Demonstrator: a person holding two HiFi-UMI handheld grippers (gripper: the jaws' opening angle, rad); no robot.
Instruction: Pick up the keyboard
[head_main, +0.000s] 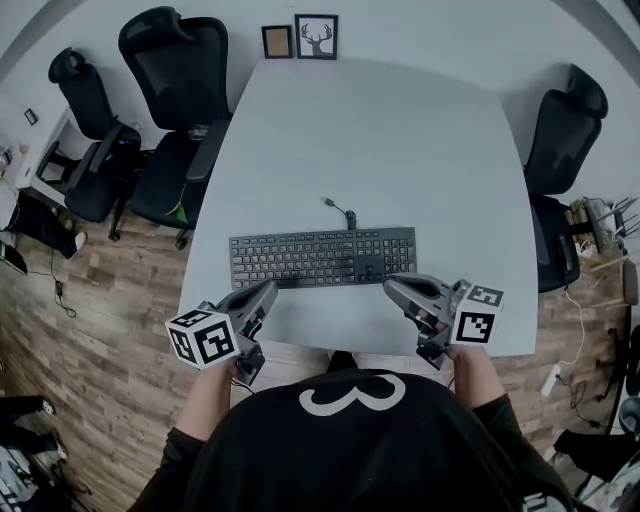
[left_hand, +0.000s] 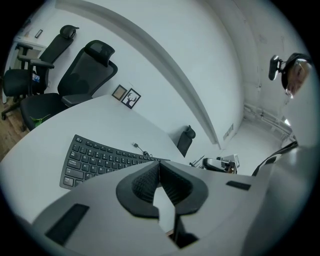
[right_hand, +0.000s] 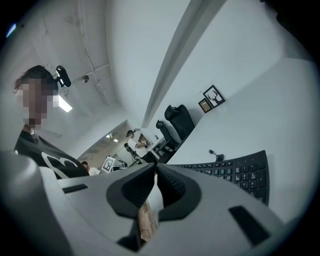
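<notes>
A black keyboard (head_main: 322, 257) lies flat on the grey table (head_main: 400, 150), its cable (head_main: 340, 210) curling off its far edge. My left gripper (head_main: 268, 290) is shut and empty, its tips just off the keyboard's near left corner. My right gripper (head_main: 390, 285) is also shut and empty, close to the near right corner. In the left gripper view the keyboard (left_hand: 95, 160) lies ahead to the left of my closed left gripper (left_hand: 159, 165). In the right gripper view the keyboard (right_hand: 240, 175) lies to the right of my closed right gripper (right_hand: 155, 167).
Two black office chairs (head_main: 170, 110) stand at the table's left, another chair (head_main: 560, 150) at its right. Two small picture frames (head_main: 302, 38) lean against the wall at the far edge. The table's near edge runs right under both grippers. Other people (right_hand: 134, 145) stand in the distance.
</notes>
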